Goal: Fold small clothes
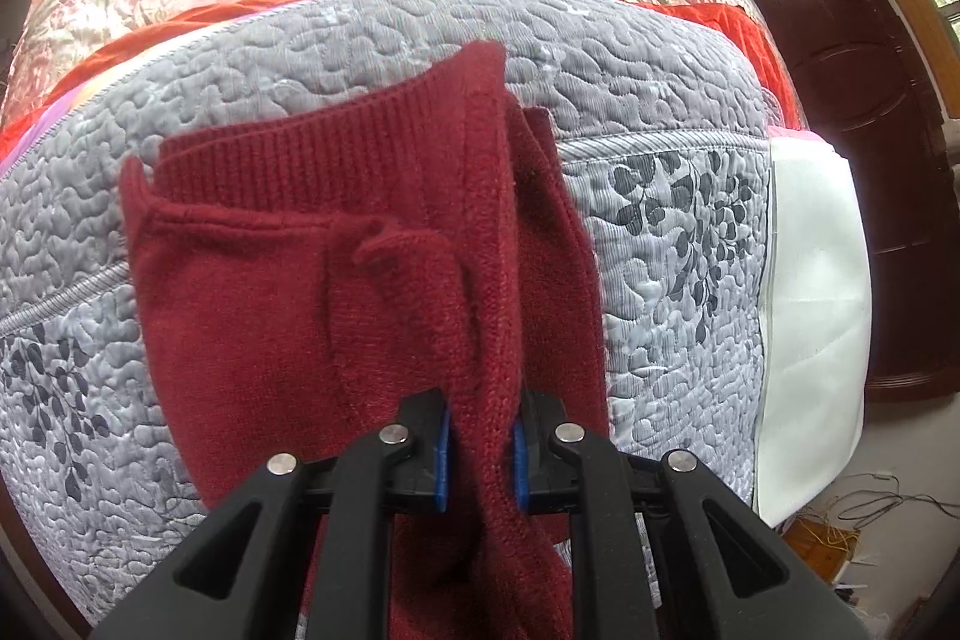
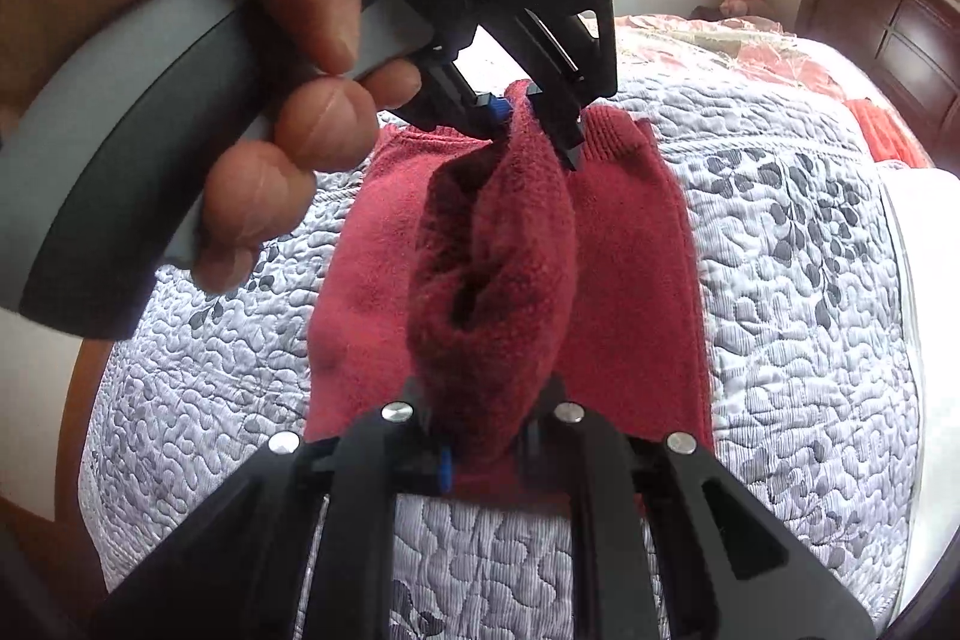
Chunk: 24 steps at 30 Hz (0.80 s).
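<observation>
A big bed (image 1: 660, 232) has a grey quilt on top. A dark red knit garment (image 1: 288, 292) lies on it. The left hand-held gripper (image 1: 480, 451) pinches one fold of it. The right hand-held gripper (image 2: 486, 451) pinches the other end, lifting that fold up.
</observation>
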Motion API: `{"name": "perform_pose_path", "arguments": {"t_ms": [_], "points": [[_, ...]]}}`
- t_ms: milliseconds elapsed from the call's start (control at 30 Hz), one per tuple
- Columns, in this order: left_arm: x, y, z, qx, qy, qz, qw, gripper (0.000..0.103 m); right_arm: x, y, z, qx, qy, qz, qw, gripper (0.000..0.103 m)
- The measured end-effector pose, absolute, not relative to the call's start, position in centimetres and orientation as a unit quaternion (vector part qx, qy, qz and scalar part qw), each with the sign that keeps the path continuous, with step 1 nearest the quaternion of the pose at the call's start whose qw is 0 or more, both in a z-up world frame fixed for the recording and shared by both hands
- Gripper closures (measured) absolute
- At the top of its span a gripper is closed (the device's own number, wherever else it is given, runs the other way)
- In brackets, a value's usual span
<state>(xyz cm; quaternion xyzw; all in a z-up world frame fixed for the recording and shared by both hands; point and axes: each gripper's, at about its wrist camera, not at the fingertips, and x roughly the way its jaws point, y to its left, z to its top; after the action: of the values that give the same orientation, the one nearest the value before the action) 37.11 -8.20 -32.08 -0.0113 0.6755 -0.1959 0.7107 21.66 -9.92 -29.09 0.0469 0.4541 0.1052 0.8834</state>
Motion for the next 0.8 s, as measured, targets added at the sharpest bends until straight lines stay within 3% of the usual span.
{"name": "perform_pose_path", "arguments": {"t_ms": [400, 467, 533, 800], "points": [[36.3, -13.3, -35.4, 0.051, 0.675, -0.148, 0.721, 0.086, 21.6, -15.6, -32.7, 0.155, 0.479, 0.113, 0.857, 0.090], [36.1, -13.8, -36.1, 0.050, 0.673, -0.150, 0.723, 0.066, 21.8, -16.6, -33.9, 0.179, 0.486, 0.115, 0.848, 0.090], [35.5, -14.3, -36.1, 0.039, 0.664, -0.172, 0.726, 0.056, 21.9, -17.3, -35.0, 0.195, 0.491, 0.119, 0.841, 0.090], [33.6, -7.9, -30.9, -0.088, 0.611, -0.249, 0.746, 0.035, 21.7, -22.1, -40.8, 0.380, 0.508, 0.169, 0.754, 0.089]]}}
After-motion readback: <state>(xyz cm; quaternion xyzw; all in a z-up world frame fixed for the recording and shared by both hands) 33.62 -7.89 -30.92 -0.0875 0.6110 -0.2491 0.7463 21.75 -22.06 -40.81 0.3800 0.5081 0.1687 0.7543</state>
